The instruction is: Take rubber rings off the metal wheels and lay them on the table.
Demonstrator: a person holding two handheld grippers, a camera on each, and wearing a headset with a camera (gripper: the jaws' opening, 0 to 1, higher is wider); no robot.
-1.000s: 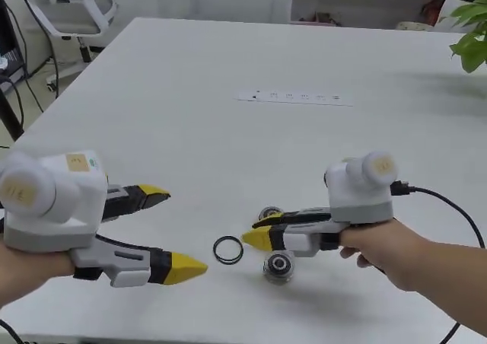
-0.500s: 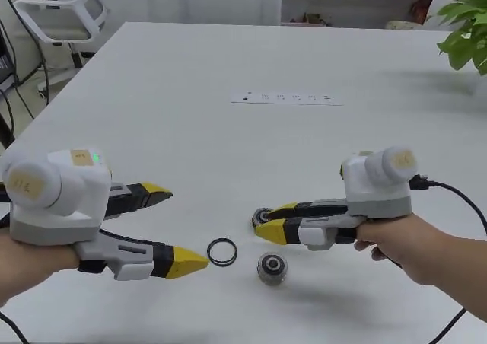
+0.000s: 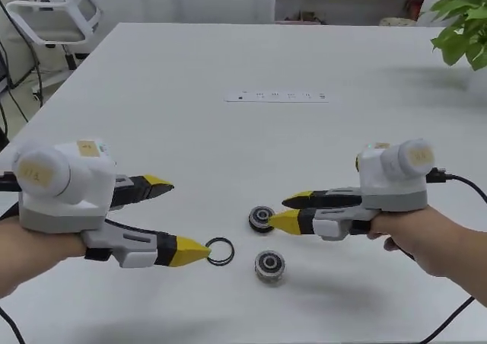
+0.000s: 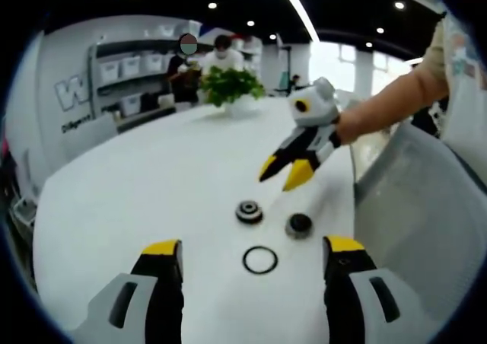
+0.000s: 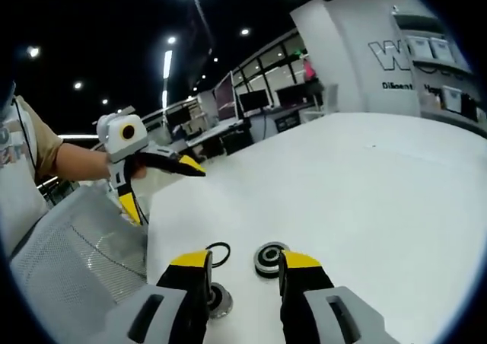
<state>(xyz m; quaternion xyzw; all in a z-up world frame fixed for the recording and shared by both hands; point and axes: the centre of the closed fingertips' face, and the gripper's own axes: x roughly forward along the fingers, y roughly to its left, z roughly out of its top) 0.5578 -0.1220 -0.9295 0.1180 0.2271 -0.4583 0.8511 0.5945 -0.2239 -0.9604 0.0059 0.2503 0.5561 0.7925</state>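
A rubber ring (image 3: 219, 251) lies on the tabletop (image 3: 228, 131), left of the near wheel (image 3: 269, 264). The left gripper (image 3: 176, 216) has its fingers wide apart. The right gripper (image 3: 284, 211), fingers slightly apart and empty, is beside the far wheel (image 3: 261, 218).

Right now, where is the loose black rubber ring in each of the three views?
Head view: rubber ring low, just left of centre.
Left gripper view: low centre, between that view's own jaws.
Right gripper view: low, left of centre, beside a yellow jaw tip.
Shared landmark: the two metal wheels close beside it.
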